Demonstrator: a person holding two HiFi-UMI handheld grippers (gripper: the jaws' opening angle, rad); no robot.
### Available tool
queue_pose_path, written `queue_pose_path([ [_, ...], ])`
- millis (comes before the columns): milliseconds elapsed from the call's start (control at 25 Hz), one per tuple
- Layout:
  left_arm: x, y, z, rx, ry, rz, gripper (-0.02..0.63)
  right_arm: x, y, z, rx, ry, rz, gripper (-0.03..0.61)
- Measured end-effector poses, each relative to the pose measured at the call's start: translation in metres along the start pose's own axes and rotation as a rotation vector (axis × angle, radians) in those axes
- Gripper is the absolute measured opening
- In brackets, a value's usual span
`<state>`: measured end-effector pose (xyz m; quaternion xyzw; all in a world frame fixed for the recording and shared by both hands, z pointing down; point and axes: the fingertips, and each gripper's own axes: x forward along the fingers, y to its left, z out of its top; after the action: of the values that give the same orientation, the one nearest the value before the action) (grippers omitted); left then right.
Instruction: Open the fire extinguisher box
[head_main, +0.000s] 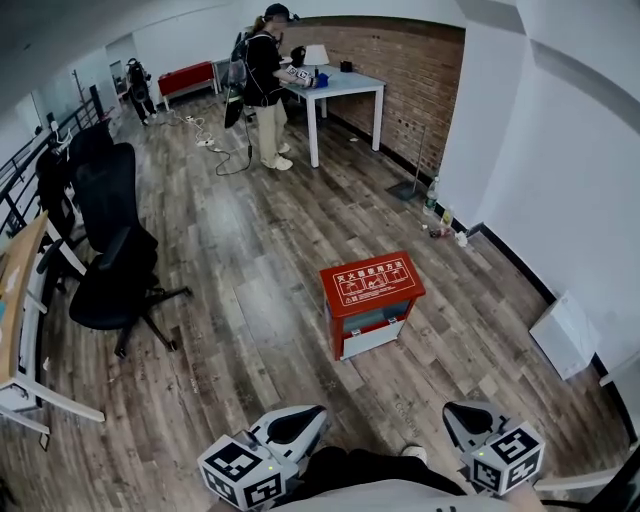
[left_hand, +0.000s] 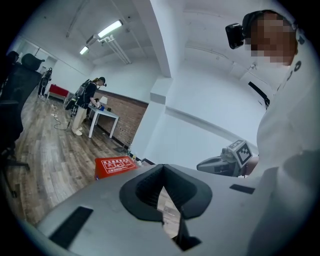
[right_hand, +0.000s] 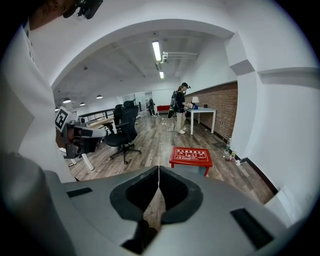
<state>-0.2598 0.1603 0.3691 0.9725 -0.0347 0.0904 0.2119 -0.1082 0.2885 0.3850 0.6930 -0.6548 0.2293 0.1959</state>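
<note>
Box (head_main: 372, 285): stands on the floor (head_main: 250, 250), far of both grippers and well apart from them. Red lid (head_main: 371, 281) is down; the glazed front faces near, turned a little right. Long axis runs left-right, slightly skewed.

Left gripper (head_main: 292, 424): low at near left. Fingers (left_hand: 147, 190) clenched tip to tip, nothing between them.

Right gripper (head_main: 468, 420): low at near right. Fingers (right_hand: 142, 192) likewise clenched on nothing.

Key relation: the box lies ahead, roughly midway between the two grippers in left-right, so neither is clearly nearer. In the right gripper view it sits just right of the finger line; in the left gripper view it is off to the left. Judgement: the right gripper is better aimed. Hinge side cannot be told.
</note>
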Motion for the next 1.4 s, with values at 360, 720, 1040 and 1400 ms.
queue_pose_path([
  [360,-0.002,0.019,0.0,-0.041,-0.027,0.067,0.006,0.015,0.005,0.008,-0.082,0.021,0.062,0.011],
  [720,0.013,0.019,-0.001,-0.047,-0.018,0.147,0.006,0.033,-0.023,0.009,-0.089,0.025,0.12,0.009],
  [1040,0.063,0.002,0.011,-0.046,-0.022,0.18,0.006,0.035,-0.08,0.019,-0.111,0.021,0.152,0.009],
  [1400,0.142,-0.018,0.023,-0.027,-0.021,0.196,0.006,0.036,-0.169,0.015,-0.086,0.033,0.166,0.011],
])
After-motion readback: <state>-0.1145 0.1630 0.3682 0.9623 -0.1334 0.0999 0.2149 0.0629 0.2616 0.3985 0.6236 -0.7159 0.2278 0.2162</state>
